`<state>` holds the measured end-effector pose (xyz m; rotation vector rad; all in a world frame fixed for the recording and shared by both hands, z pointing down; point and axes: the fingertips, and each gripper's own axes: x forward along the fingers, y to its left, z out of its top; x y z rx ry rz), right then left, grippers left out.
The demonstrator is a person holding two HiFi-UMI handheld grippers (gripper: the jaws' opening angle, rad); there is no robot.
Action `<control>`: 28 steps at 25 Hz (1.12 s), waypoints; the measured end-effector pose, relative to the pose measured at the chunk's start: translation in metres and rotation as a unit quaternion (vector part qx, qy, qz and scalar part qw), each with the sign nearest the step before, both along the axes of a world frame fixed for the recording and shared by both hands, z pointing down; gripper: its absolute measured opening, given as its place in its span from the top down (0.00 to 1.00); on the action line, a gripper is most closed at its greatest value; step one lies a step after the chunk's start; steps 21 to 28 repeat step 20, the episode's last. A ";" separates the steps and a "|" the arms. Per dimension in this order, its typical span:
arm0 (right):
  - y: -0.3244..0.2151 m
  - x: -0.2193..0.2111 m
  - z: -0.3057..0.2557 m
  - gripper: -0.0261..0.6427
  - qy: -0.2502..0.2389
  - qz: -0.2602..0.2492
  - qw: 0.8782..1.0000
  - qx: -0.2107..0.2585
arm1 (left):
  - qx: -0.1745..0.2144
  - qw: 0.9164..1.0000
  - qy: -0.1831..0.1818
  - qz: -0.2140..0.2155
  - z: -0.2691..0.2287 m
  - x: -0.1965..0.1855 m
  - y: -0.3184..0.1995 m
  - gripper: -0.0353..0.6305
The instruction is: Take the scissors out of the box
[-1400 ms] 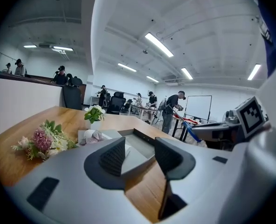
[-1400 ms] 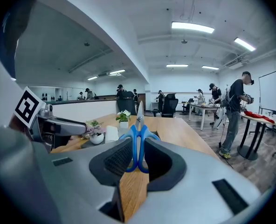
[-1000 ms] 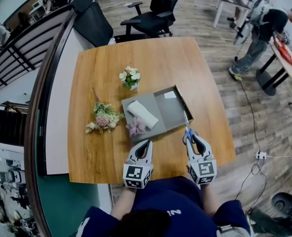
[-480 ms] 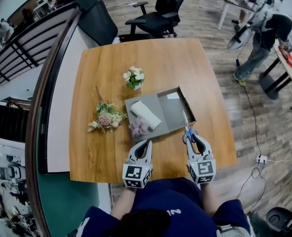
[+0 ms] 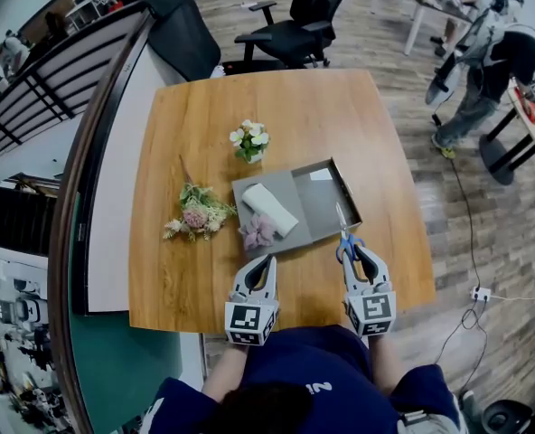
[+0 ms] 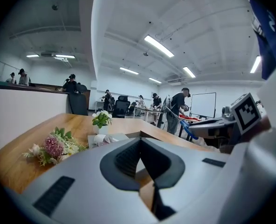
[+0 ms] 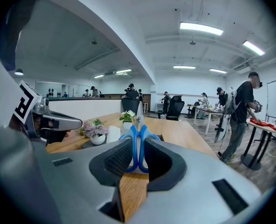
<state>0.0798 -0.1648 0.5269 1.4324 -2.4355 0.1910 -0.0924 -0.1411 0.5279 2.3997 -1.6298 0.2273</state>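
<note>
Starting from the left, a dried bouquet [image 5: 195, 215] is lying on the wooden table [image 5: 177, 278], and the left gripper [image 5: 267, 262] is hovering over the near edge with its jaws fully together, gripping nothing. Just past it the grey box [image 5: 322, 208] is sitting open, with a white roll [image 5: 269, 208] and a pink flower [image 5: 257, 231] resting on the flat part beside it. The right gripper [image 5: 355, 250] is pinching the scissors [image 5: 341, 220] by their blue handles, jaws only partly closed around them. The blades are poking out ahead of the fingertips, over the box's near right corner.
</note>
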 end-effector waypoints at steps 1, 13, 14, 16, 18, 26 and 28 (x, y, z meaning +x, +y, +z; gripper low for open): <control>0.000 0.000 0.000 0.82 -0.002 -0.002 1.000 0.001 | 0.001 1.000 -0.002 -0.001 0.000 -0.001 0.000 0.94; -0.004 0.002 0.005 0.82 -0.003 -0.009 1.000 -0.001 | 0.009 1.000 -0.006 -0.012 -0.003 -0.002 -0.002 0.94; -0.004 0.003 0.005 0.82 -0.002 -0.010 1.000 -0.001 | 0.009 1.000 -0.005 -0.013 -0.003 -0.002 -0.001 0.94; -0.005 0.003 0.004 0.82 0.000 -0.012 1.000 -0.001 | 0.007 1.000 -0.006 -0.015 -0.003 -0.002 -0.001 0.94; -0.006 0.004 0.004 0.82 0.001 -0.014 1.000 -0.001 | 0.003 1.000 -0.008 -0.018 -0.003 -0.002 0.000 0.94; -0.006 0.004 0.004 0.82 0.003 -0.015 1.000 -0.001 | -0.002 1.000 -0.008 -0.021 -0.002 -0.003 0.000 0.94; -0.006 0.004 0.004 0.82 0.003 -0.015 1.000 -0.001 | -0.002 1.000 -0.008 -0.021 -0.002 -0.003 0.000 0.94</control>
